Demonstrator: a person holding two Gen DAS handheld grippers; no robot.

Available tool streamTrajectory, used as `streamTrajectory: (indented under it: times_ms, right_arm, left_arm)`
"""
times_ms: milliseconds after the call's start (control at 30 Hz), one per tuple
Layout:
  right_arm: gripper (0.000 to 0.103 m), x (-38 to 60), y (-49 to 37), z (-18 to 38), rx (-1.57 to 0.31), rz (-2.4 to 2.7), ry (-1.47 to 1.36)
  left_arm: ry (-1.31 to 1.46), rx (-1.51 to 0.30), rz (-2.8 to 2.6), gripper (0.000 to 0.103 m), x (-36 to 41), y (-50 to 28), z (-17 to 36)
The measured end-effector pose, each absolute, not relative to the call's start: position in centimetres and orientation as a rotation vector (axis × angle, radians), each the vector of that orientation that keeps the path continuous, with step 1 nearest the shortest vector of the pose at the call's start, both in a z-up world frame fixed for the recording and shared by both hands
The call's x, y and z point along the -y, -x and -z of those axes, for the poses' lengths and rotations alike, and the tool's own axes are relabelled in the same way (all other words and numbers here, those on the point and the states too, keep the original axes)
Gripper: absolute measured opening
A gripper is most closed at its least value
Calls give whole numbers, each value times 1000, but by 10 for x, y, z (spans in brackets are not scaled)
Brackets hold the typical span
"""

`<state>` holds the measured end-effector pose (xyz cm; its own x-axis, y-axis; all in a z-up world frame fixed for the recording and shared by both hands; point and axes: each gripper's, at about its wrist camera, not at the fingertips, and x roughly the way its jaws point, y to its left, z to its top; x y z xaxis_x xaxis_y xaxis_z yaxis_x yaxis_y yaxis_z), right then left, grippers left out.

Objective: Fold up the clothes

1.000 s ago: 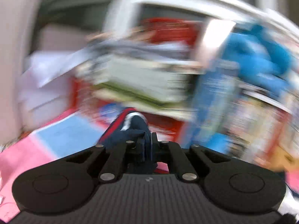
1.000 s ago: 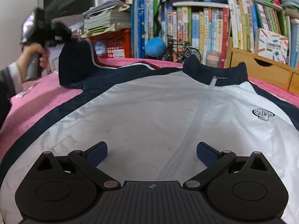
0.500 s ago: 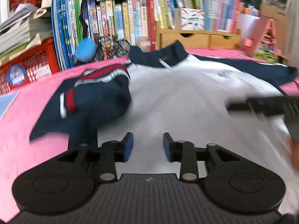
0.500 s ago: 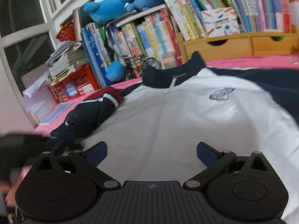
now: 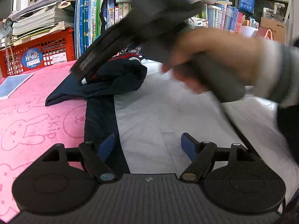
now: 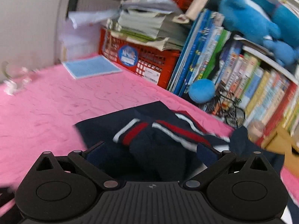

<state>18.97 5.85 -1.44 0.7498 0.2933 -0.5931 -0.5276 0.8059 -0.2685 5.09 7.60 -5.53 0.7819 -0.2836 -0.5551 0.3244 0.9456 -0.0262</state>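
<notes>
Left tool (image 5: 147, 145) just spread wide over white jacket (image 5: 168, 115), right tool (image 6: 149, 153) wide above navy sleeve (image 6: 158, 136), right hand (image 5: 214, 59) only in left view

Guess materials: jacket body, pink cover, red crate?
Jacket body: thin, smooth synthetic weave, probably nylon or polyester; slight sheen, crisp fine creases.
Pink cover: soft matte textile, seemingly embossed or quilted; bunny outlines pressed in.
Red crate: rigid moulded plastic; lattice walls.

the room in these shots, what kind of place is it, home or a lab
Most likely a home, perhaps a child's bedroom or study. Crowded rows of books stand behind a pink cover printed with cartoon rabbits, blue plush toys sit on the shelf, and a red crate holds stacked papers.
</notes>
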Motion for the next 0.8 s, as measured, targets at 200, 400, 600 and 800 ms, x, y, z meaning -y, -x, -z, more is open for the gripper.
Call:
streamTrajectory:
  times_ms: [200,400,600,800]
  right_arm:
    - [25,-30,-228,23,-661,-382,302]
    - [22,102,-227,-26,-546,-164,-48]
    - [27,209,-223,8,-652,-20,-287]
    - [78,258,-197,55,-693,-49,-508]
  left_arm:
    - [-34,-588,342,81,-85,-50,55]
    - [-55,-595,342,84,-82,-47,55]
    - [-62,-602,322,85,-80,-47,55]
    - [-13,-575,243,91,-102,-60,16]
